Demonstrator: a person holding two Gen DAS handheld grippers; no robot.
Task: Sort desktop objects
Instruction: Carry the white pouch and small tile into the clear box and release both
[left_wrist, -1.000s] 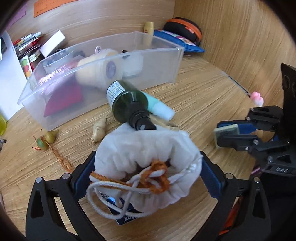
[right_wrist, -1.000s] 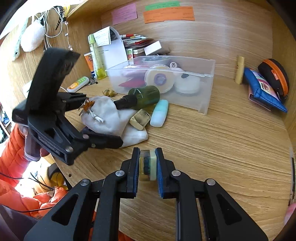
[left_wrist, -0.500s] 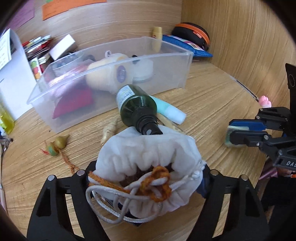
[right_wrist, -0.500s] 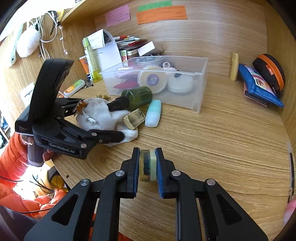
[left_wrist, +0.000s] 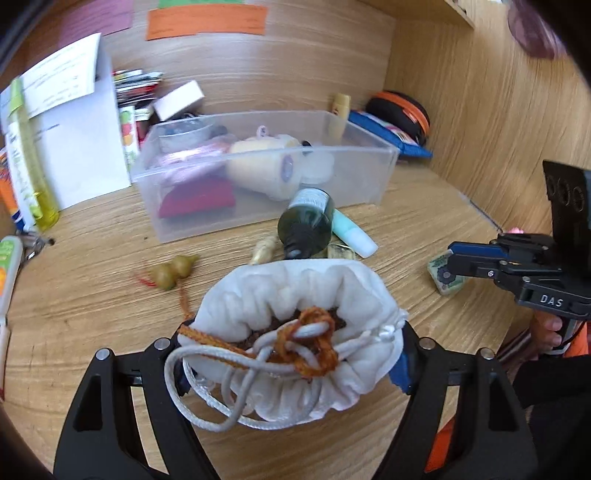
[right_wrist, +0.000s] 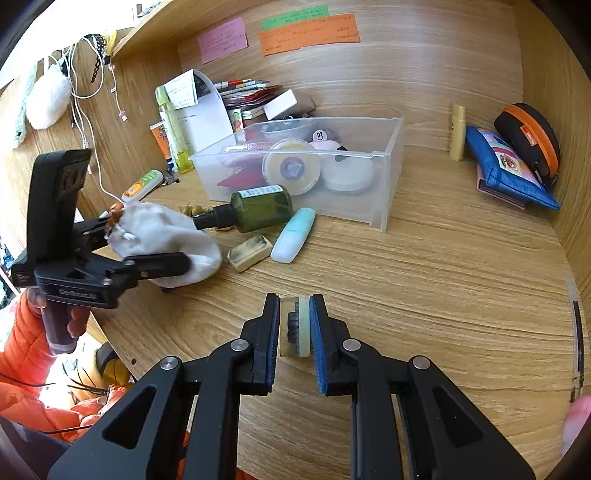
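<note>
Item one: white drawstring cloth pouch with orange and white cords (left_wrist: 295, 332), pinched at its sides by the left tool (left_wrist: 295, 362), whose jaws have just been closing on it; the pads press into the cloth, and the pouch appears lifted clear of the table (right_wrist: 443, 295) near its front left corner. Item two: small pale green rectangular tile with a dark pattern (right_wrist: 294, 326), clamped flat between the pads of the right tool (right_wrist: 294, 328), jaws pressed narrowly together on it, held low over the table's front edge. Item three: clear plastic storage bin (right_wrist: 388, 184), open-topped and already holding round tins and red cloth, set toward the back of the table, its long axis running roughly parallel to the back edge. Loose items against the bin's front wall: dark green glass bottle with black cap (right_wrist: 258, 212), mint green tube (right_wrist: 293, 234), small tan block (right_wrist: 249, 253). Judgement: the bin lies straight ahead of both tools, beyond the loose items; the left tool with its pouch looks the nearer, so its deposit likely comes first.
</note>
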